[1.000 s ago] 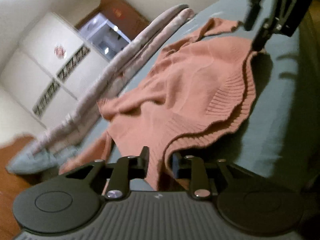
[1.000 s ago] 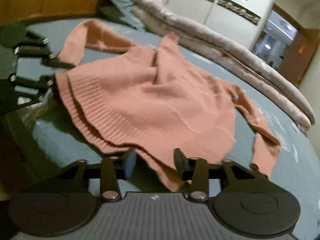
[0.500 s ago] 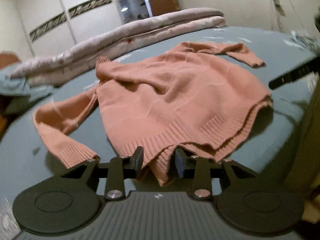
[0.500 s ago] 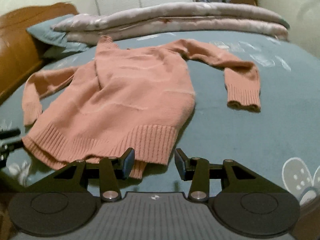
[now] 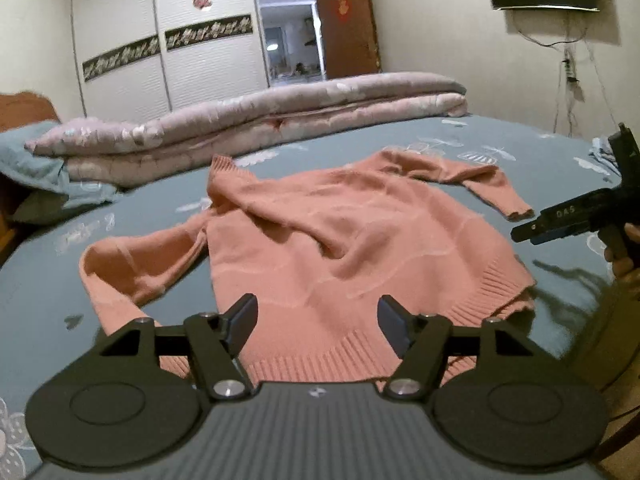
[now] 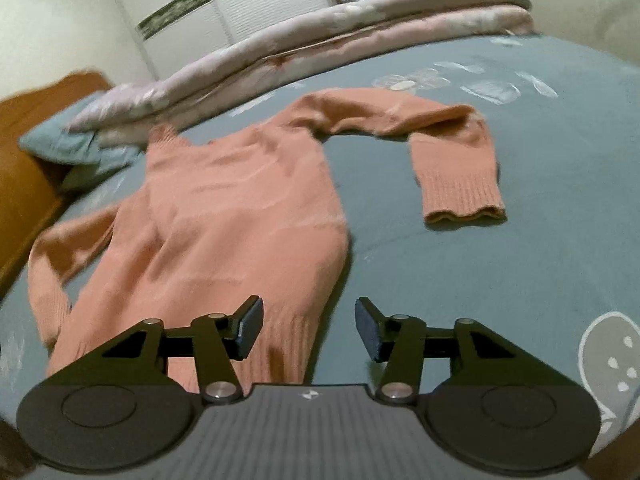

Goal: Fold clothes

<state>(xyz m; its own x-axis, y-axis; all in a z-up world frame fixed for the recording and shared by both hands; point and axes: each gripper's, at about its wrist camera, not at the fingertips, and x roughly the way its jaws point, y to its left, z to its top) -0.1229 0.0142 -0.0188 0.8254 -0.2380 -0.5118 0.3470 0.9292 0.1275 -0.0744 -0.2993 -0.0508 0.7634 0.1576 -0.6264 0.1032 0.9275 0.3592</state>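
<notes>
A salmon-pink knit sweater [image 5: 340, 240] lies spread on the teal bed sheet [image 5: 520, 148], collar toward the far side. My left gripper [image 5: 318, 326] hovers over the ribbed hem; its jaws are opening and the pads press on nothing. In the right wrist view the sweater [image 6: 232, 220] fills the left half. My right gripper [image 6: 308, 326] is above the hem's right corner, jaws opening, pads clear of the knit. One sleeve [image 6: 460, 184] bends toward me on the right. The other sleeve [image 5: 132, 264] curls at the left. The right gripper [image 5: 534, 231] also shows side-on at the right edge.
A rolled pink quilt [image 5: 260, 120] runs along the bed's far side. A teal pillow [image 5: 24, 160] and wooden headboard [image 6: 24, 152] sit at the left. White wardrobe doors [image 5: 160, 60] and an open doorway stand behind. A hand [image 5: 624, 256] grips the right tool.
Both grippers have let go of the hem and their jaws have widened. The sweater has dropped flat on the bed. Both views rolled level; the left rose, the right slid rightward.
</notes>
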